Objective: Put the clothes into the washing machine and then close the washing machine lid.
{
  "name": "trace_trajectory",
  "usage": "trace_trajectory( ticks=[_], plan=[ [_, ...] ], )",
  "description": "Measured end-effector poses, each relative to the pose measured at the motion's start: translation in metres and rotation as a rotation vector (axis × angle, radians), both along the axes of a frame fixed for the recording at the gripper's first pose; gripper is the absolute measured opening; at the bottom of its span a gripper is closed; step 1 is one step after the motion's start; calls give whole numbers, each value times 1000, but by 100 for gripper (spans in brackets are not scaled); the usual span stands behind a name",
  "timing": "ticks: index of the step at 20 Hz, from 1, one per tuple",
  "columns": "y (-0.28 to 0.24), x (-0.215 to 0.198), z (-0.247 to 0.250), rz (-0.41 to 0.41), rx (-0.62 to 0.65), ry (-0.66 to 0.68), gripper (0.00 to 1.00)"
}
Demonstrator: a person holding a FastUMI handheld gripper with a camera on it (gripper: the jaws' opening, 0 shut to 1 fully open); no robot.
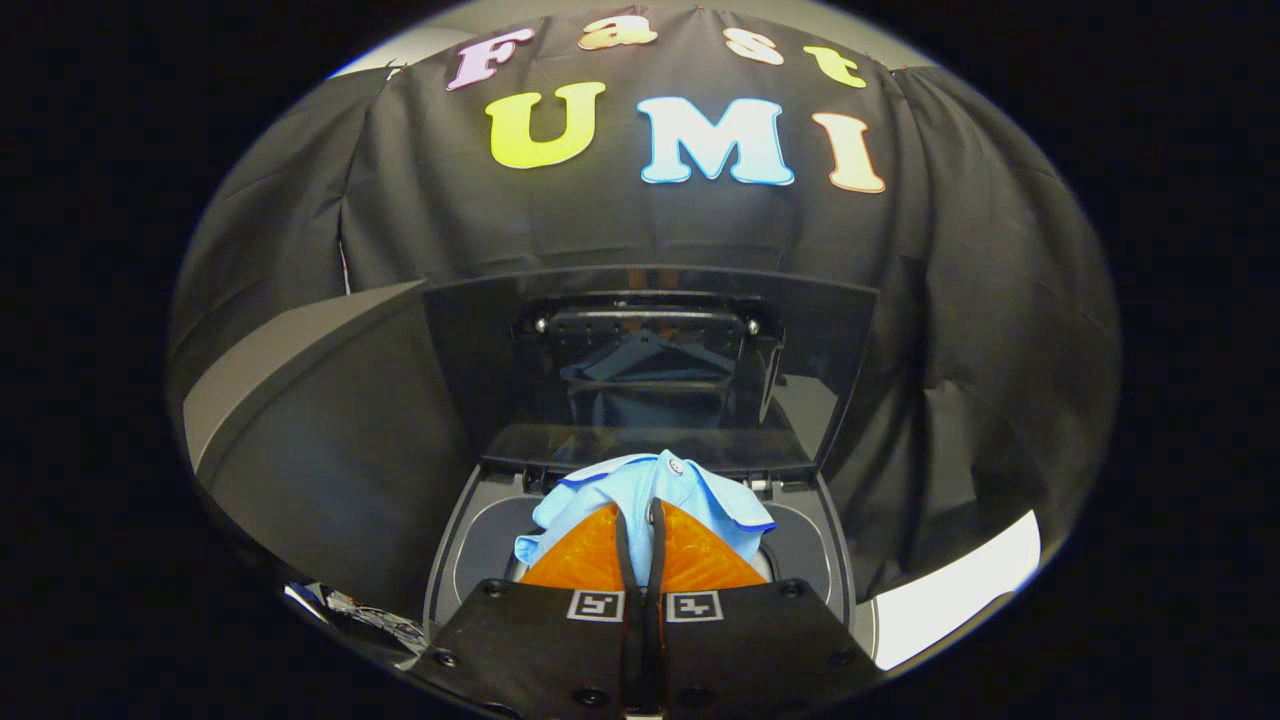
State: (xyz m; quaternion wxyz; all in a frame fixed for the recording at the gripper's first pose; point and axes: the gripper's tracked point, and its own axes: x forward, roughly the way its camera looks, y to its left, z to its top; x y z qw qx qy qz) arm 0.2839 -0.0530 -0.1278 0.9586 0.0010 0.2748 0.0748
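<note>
My gripper (641, 512) is shut on a light blue shirt (640, 490) with darker blue trim, the cloth pinched between both fingers. The shirt hangs bunched over the fingertips, above the open top of the washing machine (470, 530). The machine's dark glass lid (650, 370) stands raised upright just beyond the shirt, reflecting the gripper. The drum opening lies mostly hidden under the shirt and fingers.
The black cloth booth wall rises behind the lid. A dark panel with a grey edge (300, 400) slopes away to the left of the machine. A pale floor strip (960, 590) shows at the right, and some wires (370, 615) lie low on the left.
</note>
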Motion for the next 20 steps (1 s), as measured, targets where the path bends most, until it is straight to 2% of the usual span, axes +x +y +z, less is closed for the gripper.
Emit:
trace_trajectory(
  ticks=[6,8,11,15,20],
  plan=[
    [-1,-4,-31,1,-28,102,3],
    [-1,-10,-40,-3,-24,133,6],
    [-1,-12,-47,4,-50,148,24],
    [-7,-13,-39,-29,-90,134,96],
    [-8,-13,-28,-50,-85,108,99]
  ],
)
